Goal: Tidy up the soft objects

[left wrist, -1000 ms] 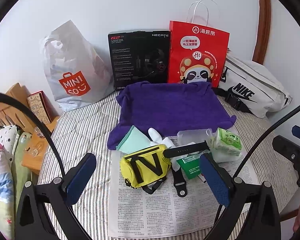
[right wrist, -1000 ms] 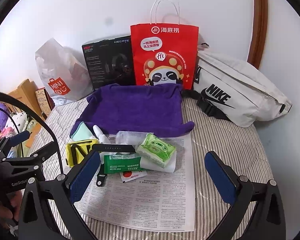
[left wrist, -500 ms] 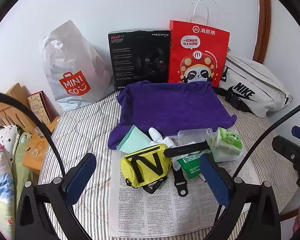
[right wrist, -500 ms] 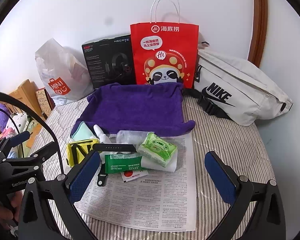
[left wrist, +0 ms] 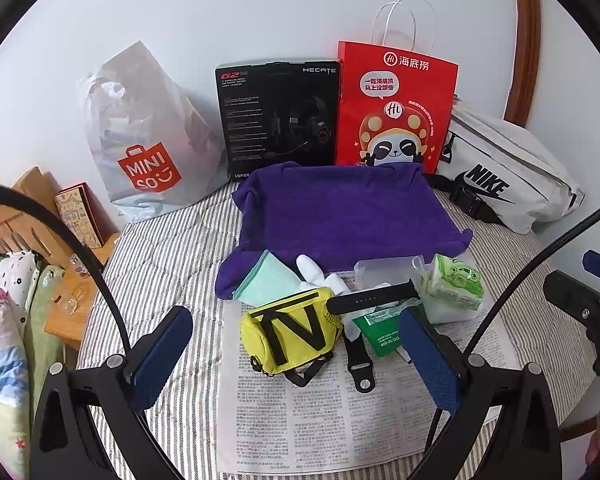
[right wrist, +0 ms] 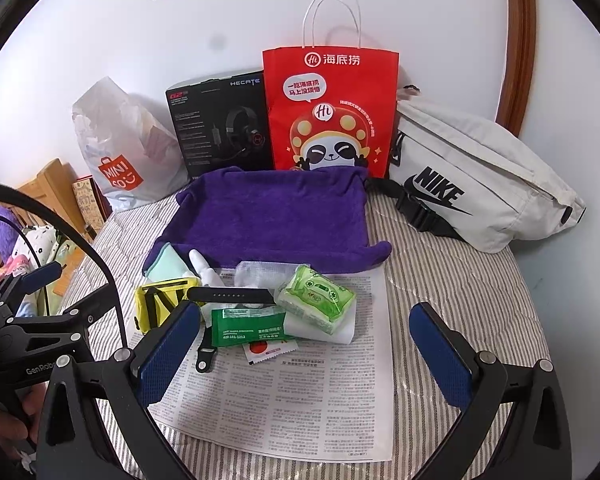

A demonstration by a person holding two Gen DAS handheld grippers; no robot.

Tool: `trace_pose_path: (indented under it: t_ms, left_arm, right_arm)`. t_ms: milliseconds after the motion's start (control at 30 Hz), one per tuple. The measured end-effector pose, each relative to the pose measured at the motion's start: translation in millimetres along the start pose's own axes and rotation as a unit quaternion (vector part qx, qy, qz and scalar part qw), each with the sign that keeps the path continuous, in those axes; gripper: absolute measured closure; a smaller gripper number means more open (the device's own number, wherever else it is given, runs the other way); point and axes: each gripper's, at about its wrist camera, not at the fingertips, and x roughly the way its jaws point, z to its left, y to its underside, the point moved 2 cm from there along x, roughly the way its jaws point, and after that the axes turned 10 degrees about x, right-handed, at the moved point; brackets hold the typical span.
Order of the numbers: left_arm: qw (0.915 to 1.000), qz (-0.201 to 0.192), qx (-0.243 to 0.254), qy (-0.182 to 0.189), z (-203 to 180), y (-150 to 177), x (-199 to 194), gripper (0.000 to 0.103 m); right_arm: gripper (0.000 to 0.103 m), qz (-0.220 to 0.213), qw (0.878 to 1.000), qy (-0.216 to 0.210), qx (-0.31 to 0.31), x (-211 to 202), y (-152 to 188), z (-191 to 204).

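Note:
A purple towel [left wrist: 340,212] [right wrist: 276,216] lies spread on the striped bed. In front of it, on a newspaper [left wrist: 332,412] [right wrist: 300,392], lies a pile: a yellow pouch [left wrist: 290,330] [right wrist: 160,304], a mint cloth [left wrist: 260,280], a white glove [left wrist: 320,276], a black strap [left wrist: 368,300] [right wrist: 228,294], a green sachet [right wrist: 246,326] and a green tissue pack [left wrist: 454,284] [right wrist: 316,300]. My left gripper [left wrist: 296,360] is open, just short of the yellow pouch. My right gripper [right wrist: 304,356] is open above the newspaper, short of the pile.
Along the wall stand a Miniso plastic bag [left wrist: 144,140], a black headset box [left wrist: 280,116], a red paper bag [left wrist: 396,108] and a white Nike waist bag [right wrist: 476,176]. A wooden bedside shelf [left wrist: 40,216] is at the left.
Both grippers have held almost still; the views have shifted only slightly. Nothing in the pile has moved.

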Motion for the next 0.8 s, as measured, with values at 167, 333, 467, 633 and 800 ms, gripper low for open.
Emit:
trace_pose_path:
  t_ms: [167,333,467,633,800]
  left_arm:
    - [1.0,-0.001,0.002,0.001,0,-1,0,0.0]
    - [1.0,-0.001,0.006,0.002,-2,-2,-1,0.0]
    - [1.0,0.0,0.005,0.002,-2,-2,-1,0.0]
    - [1.0,0.0,0.006,0.003,-3,-2,0,0.0]
    - [1.0,0.006,0.006,0.004,-2,-2,5,0.0]
  right_arm:
    - [0.0,0.0,1.0,0.001,-0.001,-1,1,0]
    - [0.0,0.002,1.0,0.001,0.0,0,0,1]
    - [0.0,0.003,1.0,0.001,0.0,2,0,0]
    - [0.0,0.007,1.0,0.0,-0.001,6,0,0]
    - [0.0,0.017,1.0,0.0,-0.003,15,2,0]
